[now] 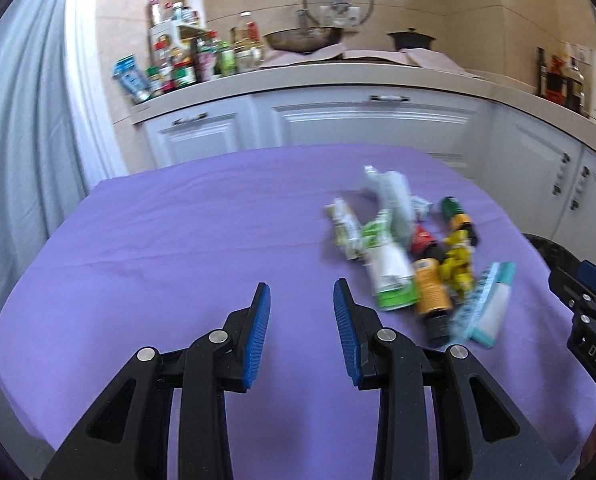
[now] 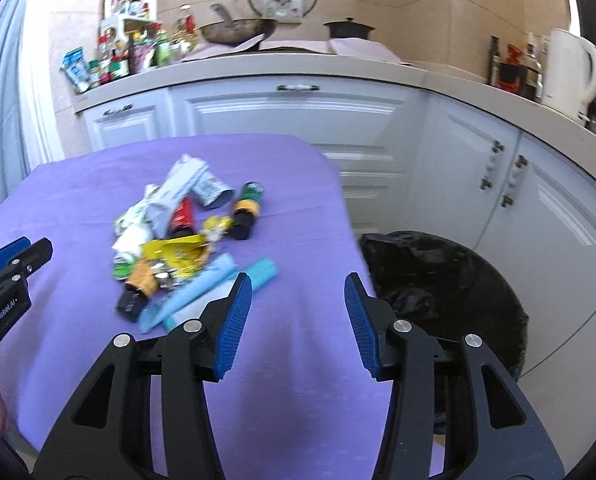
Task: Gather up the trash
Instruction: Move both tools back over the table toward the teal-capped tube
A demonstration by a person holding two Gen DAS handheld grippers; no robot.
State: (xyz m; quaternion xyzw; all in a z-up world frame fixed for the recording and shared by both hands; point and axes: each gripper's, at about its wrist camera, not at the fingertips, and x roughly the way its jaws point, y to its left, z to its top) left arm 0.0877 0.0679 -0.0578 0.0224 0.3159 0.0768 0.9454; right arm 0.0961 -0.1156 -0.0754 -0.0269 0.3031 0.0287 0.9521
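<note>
Purple tablecloth [image 2: 77, 184] below me carries the trash pile [image 2: 177, 236], ahead-left of my right gripper [image 2: 298, 312] and ahead-right of my left gripper [image 1: 302, 320]; both spread, empty. Right sits nearer; bin [image 2: 450, 280] beside it.

Motion blur smears the trash pile [image 1: 410, 248] in the left wrist view, its labels unreadable. The right tongs [image 1: 590, 300] are cut off by that picture's edge. The worktop [image 2: 298, 360] hides the near side of the black-lined bin [image 2: 450, 280].
</note>
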